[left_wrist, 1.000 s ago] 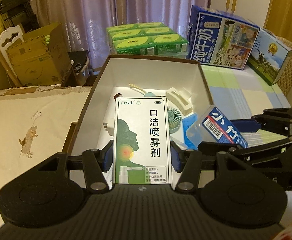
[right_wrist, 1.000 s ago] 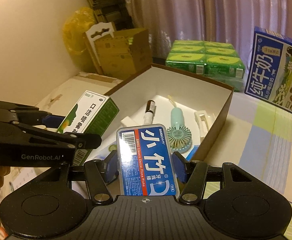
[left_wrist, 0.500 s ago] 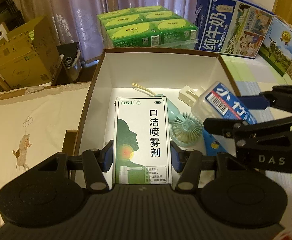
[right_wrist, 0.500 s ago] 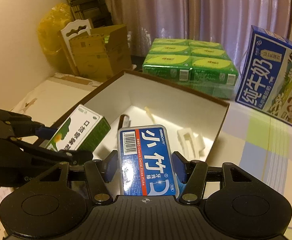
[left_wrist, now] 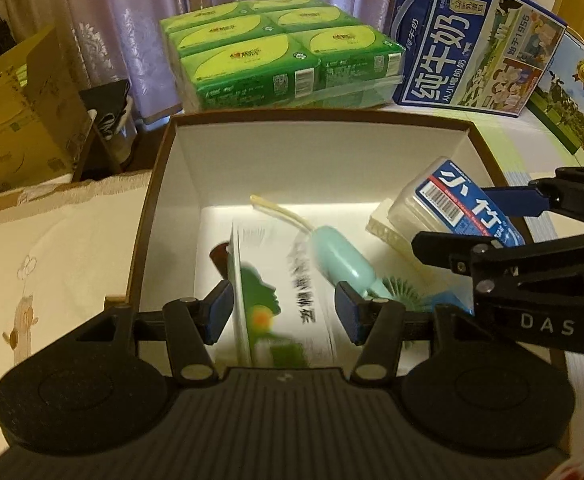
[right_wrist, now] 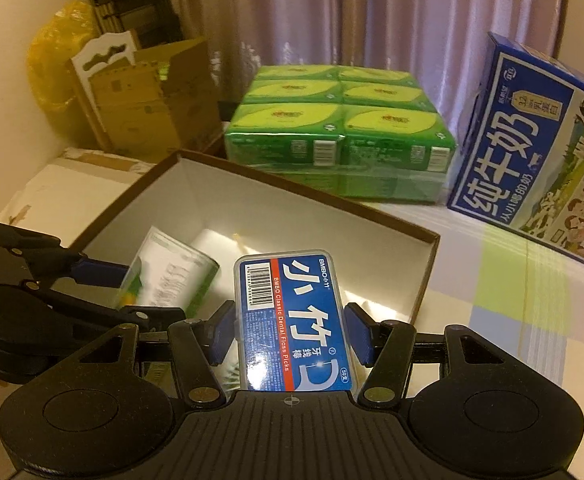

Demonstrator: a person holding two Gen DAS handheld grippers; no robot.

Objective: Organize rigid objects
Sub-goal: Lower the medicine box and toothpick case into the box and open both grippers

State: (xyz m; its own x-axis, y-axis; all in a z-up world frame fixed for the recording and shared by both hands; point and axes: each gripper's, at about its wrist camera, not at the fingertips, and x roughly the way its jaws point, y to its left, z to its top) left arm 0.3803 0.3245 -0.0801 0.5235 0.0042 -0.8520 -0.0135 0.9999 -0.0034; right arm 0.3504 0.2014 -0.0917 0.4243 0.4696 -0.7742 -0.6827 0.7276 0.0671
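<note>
The brown box with white inside (left_wrist: 180,184) lies below both grippers; its rim also shows in the right wrist view (right_wrist: 424,276). My left gripper (left_wrist: 282,310) is open over the box; the green-and-white spray carton (left_wrist: 280,292) is blurred and tilted between its parted pads, free of them. The carton also shows in the right wrist view (right_wrist: 168,272). My right gripper (right_wrist: 292,330) is shut on the blue floss-pick case (right_wrist: 296,320), held over the box's right side; the case also shows in the left wrist view (left_wrist: 452,208).
In the box lie a mint hand fan (left_wrist: 348,264) and a white plastic piece (left_wrist: 384,224). Behind stand a green tissue pack (left_wrist: 280,52) and a blue milk carton (left_wrist: 476,40). Cardboard boxes (left_wrist: 16,120) stand at the left.
Both grippers moved forward over the box. My left gripper opened and the spray carton is dropping out of it, blurred. The right gripper still holds the floss-pick case.
</note>
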